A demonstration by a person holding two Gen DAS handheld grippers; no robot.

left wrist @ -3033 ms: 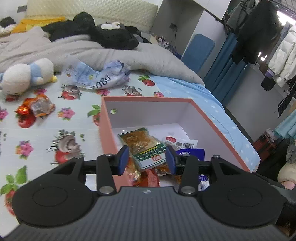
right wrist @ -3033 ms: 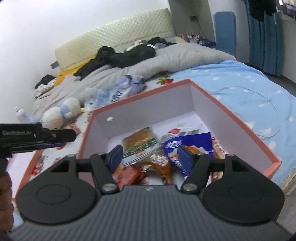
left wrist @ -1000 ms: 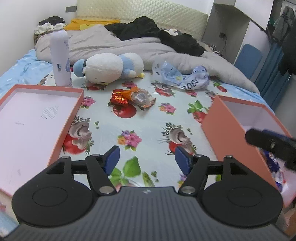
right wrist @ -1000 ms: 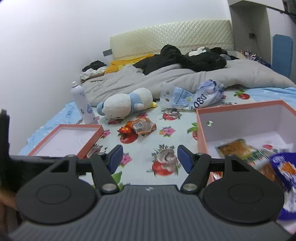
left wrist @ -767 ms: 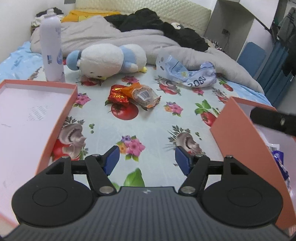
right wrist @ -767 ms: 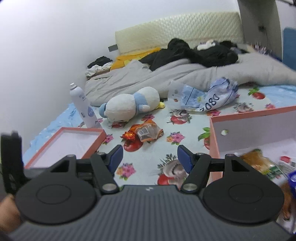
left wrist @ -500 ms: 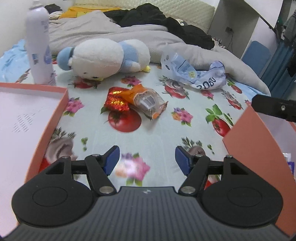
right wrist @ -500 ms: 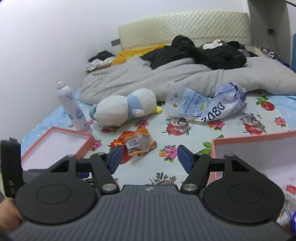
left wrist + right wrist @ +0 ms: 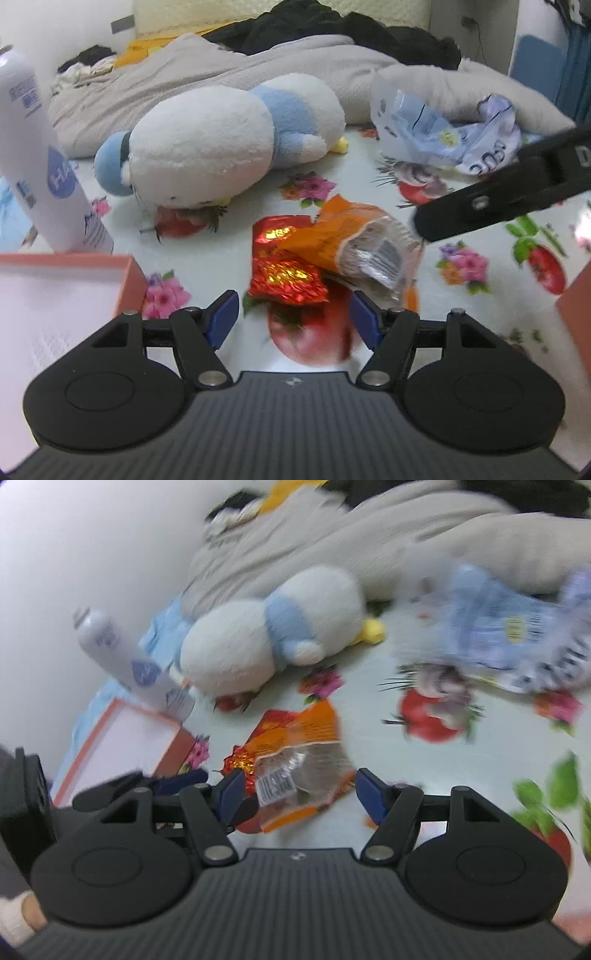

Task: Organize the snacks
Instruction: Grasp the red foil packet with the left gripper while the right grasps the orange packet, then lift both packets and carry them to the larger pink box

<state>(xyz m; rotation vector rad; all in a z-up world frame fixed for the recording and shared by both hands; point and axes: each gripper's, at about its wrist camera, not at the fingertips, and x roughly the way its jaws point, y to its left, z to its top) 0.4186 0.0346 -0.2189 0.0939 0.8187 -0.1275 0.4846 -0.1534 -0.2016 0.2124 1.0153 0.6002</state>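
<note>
Two snack packets lie touching on the flowered sheet: a red foil packet (image 9: 286, 275) and an orange packet with a clear window (image 9: 354, 243). My left gripper (image 9: 293, 319) is open just short of the red foil packet, with nothing between its pads. My right gripper (image 9: 301, 790) hovers over the orange packet (image 9: 295, 764); its jaws are opening, and the packet shows between them without being pressed. The red foil packet (image 9: 240, 764) sits by its left pad. One right gripper finger (image 9: 480, 206) reaches in from the right.
A white and blue plush toy (image 9: 229, 147) lies behind the packets, with a white bottle (image 9: 37, 147) standing at the left. An orange box lid (image 9: 125, 280) sits at the left, the orange box's corner (image 9: 576, 299) at the right. A crumpled blue plastic bag (image 9: 443, 136) lies behind.
Both grippers have moved forward and down toward the two packets, which now fill the near view. The snack box has slid out of the right wrist view. The right jaws stand slightly wider.
</note>
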